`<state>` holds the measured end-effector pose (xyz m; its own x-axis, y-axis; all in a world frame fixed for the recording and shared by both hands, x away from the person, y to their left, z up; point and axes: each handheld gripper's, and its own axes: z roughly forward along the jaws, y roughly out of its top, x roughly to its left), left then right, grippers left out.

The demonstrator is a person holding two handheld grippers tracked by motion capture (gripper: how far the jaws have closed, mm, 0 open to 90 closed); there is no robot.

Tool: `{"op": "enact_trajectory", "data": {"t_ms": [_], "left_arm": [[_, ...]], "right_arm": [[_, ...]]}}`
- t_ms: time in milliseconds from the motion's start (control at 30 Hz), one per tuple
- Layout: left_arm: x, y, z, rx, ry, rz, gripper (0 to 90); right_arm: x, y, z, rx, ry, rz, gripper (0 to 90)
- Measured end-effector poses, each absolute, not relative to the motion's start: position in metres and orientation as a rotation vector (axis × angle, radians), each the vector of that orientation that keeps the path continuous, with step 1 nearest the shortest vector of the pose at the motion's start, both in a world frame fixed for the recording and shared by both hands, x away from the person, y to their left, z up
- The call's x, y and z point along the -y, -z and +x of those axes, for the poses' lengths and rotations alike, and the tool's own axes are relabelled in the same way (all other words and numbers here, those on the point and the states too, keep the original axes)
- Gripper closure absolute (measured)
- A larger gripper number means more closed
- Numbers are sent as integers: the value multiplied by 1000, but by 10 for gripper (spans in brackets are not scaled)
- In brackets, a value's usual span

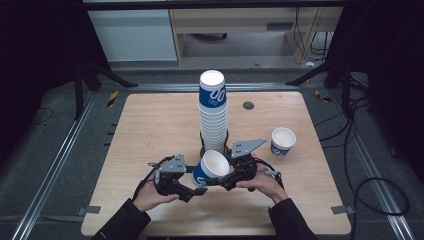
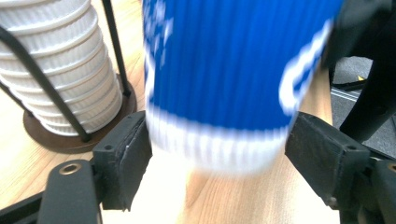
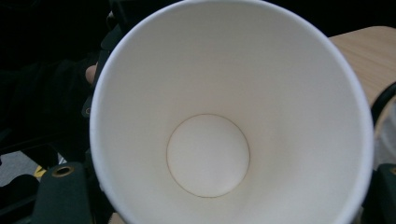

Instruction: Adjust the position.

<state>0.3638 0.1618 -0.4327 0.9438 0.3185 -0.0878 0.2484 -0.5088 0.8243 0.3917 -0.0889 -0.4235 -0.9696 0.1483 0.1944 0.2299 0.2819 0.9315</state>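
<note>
Blue paper cup (image 1: 210,170) tilted between left gripper (image 1: 197,186), seemingly clamped on its base, and right gripper (image 1: 225,181), grip unclear.

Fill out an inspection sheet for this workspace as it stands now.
Surface: wooden table, bare around the cups.
Job's things: tall cup stack in a wire holder; tilted blue cup between both grippers; single cup upright, farther right.
Clutter: nothing seen.
Grippers: left gripper jaws flank the blue cup's base; right gripper at its rim, grip unclear.
Cables: black cables on the floor, right.
Surroundings: metal frame rails, dark curtains.
</note>
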Motion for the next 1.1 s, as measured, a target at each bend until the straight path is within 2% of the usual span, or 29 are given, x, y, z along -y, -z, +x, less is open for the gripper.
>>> {"op": "enact_trajectory", "data": {"t_ms": [467, 833, 1100], "left_arm": [[-191, 430, 378, -547, -148, 2073, 193], [-206, 432, 387, -676, -212, 2048, 199], [-211, 432, 389, -708, -220, 2038, 201]], "right_arm": [[130, 422, 401, 2545, 1831, -582, 214], [155, 424, 396, 2642, 1794, -753, 214], [168, 422, 391, 2718, 1751, -873, 214]]}}
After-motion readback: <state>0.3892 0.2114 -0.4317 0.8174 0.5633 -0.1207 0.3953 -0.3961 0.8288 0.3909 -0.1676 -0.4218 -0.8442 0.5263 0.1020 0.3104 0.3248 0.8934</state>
